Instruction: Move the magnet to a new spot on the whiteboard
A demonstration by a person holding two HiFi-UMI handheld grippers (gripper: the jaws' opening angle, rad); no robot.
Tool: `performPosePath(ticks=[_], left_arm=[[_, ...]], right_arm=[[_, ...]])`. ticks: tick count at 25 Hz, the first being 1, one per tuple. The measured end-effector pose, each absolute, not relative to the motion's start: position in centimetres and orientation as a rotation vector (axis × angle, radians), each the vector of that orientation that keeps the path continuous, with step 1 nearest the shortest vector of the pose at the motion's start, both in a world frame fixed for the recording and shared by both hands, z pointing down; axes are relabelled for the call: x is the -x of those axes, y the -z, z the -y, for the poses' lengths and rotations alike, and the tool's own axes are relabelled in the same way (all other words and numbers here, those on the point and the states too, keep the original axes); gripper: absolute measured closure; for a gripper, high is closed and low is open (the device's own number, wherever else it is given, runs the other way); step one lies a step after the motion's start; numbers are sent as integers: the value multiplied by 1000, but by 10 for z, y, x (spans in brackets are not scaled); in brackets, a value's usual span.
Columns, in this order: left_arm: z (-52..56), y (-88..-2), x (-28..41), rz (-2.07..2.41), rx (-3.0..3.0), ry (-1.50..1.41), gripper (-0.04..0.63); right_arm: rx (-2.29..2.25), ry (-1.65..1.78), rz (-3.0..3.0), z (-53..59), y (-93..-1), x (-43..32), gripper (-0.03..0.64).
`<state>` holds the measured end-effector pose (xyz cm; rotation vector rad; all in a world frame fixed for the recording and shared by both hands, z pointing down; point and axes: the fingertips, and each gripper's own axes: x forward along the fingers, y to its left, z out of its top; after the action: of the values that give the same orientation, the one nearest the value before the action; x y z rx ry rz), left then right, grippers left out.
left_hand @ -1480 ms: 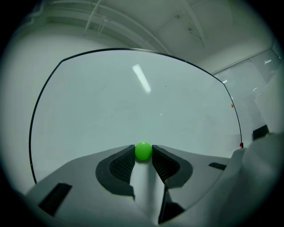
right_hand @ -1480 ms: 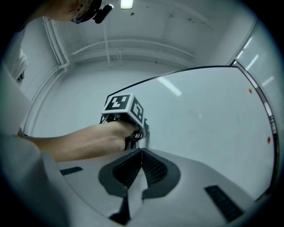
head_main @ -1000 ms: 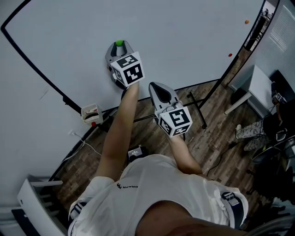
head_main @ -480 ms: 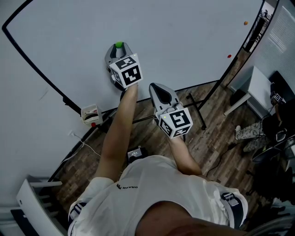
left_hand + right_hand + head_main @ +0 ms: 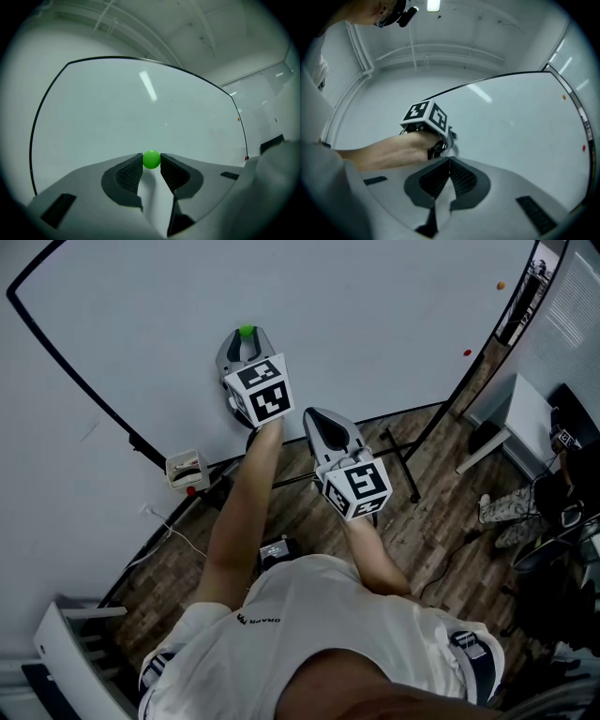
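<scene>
Nearest: the person's white shirt (image 5: pixel 319 615), with two bare forearms reaching forward.

Right gripper (image 5: pixel 449 160), grey plastic with black ribbed pads: jaws closed tip to tip, with nothing between them. It is held short of the board, below and to the right of the other gripper in the head view.

Left gripper (image 5: pixel 246 341), same build, points at the board. Its pads stand part-way apart and press from both sides on one small bright-green round magnet (image 5: pixel 151 159), gripped right at the jaw tips.

The magnet reads as a ball, so there is no long axis or pointing direction to record. It sits low on the large white, black-framed whiteboard (image 5: pixel 394 306), near the bottom frame. Contact with the surface cannot be told. The board face round it is plain white.

Counts:
- grippers: 2
- marker cubes: 2, one on each gripper
- green magnets: 1
- other dots on the board: 2, one small orange dot (image 5: pixel 502 284) and one small red dot (image 5: pixel 468 352), both by the right edge and well apart from the green magnet

Surroundings:
- a small white box (image 5: pixel 186 468) at the board's lower left corner
- black stand legs (image 5: pixel 398 456) on the wood-pattern floor (image 5: pixel 441 531)
- a white table (image 5: pixel 520 418) beyond the board's right edge
</scene>
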<state>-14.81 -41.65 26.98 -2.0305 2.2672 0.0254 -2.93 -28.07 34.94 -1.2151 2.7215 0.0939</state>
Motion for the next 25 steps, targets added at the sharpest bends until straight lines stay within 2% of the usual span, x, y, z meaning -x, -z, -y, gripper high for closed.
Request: performPosePath(ticks=[25], left_arm=[[367,-272,137,-2188,2053,-32,476]], right_arm=[[1228,-109,-2716,260,-342,28,603]])
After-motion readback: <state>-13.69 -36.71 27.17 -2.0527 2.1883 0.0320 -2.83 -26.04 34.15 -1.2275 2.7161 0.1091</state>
